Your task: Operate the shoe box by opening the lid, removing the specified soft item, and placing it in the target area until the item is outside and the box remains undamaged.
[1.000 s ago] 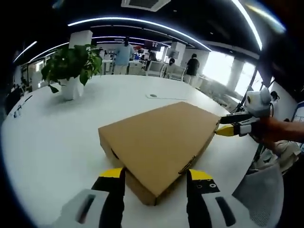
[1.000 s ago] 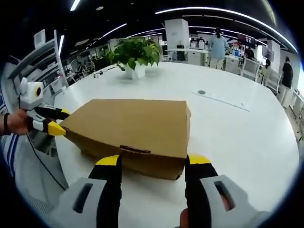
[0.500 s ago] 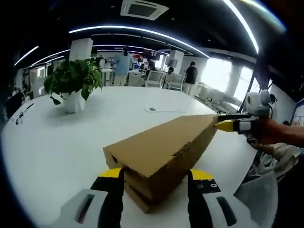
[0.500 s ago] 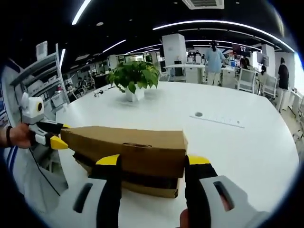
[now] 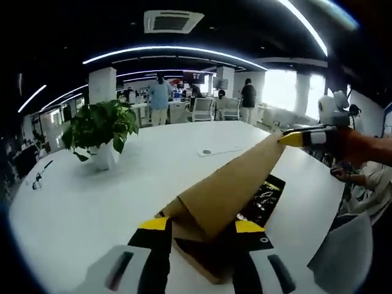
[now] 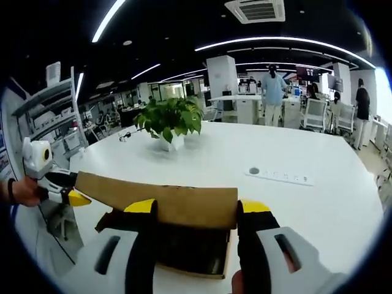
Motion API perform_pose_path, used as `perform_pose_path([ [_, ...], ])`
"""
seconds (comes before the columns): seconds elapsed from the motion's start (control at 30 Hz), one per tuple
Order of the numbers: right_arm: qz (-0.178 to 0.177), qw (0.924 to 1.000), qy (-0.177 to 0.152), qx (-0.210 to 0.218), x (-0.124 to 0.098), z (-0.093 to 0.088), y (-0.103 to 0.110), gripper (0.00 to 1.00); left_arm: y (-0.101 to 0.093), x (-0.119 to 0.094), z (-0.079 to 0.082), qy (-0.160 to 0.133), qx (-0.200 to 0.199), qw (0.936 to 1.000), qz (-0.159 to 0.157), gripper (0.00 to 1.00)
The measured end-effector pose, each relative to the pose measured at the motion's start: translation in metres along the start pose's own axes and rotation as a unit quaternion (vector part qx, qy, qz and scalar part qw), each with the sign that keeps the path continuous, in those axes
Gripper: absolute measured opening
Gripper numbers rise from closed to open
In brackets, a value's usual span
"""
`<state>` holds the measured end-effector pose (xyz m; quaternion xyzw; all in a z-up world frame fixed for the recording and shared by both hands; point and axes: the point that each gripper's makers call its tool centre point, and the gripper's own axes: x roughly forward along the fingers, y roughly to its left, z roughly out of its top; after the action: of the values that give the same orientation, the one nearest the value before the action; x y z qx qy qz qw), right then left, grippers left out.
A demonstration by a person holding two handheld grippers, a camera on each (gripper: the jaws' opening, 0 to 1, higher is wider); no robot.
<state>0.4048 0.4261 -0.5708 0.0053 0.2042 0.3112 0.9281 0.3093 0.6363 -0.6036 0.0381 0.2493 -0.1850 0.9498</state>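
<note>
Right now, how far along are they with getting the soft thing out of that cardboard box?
Early. The lid is raised off the shoe box, with the left claw and right claw at its two ends. Something dark with a printed pattern shows inside. Nothing has been taken out yet, so lifting it out and setting it on the table remain.

The box [image 5: 208, 263] sits on the table [image 5: 92, 202], its lid [image 5: 226, 184] raised over it. In the left gripper view the left gripper [image 5: 199, 229] is at 6 o'clock by the box, the right gripper [image 5: 297, 138] at 2 o'clock at the lid's far end. The plant [image 5: 101, 131] stands at 10 o'clock, well apart. A dark item [image 5: 263, 196] lies in the box.
</note>
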Motion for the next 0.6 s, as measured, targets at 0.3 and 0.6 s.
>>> perform_pose_path([
  [0.3, -0.002, 1.0000, -0.007, -0.003, 0.014, 0.023, -0.003, 0.46, 0.030, 0.004, 0.014, -0.010, -0.007, 0.9976, 0.068, 0.14],
  [0.6, -0.006, 0.9999, -0.010, 0.006, 0.026, 0.040, -0.009, 0.45, 0.043, 0.010, 0.027, 0.000, -0.022, 0.9959, 0.088, 0.09],
])
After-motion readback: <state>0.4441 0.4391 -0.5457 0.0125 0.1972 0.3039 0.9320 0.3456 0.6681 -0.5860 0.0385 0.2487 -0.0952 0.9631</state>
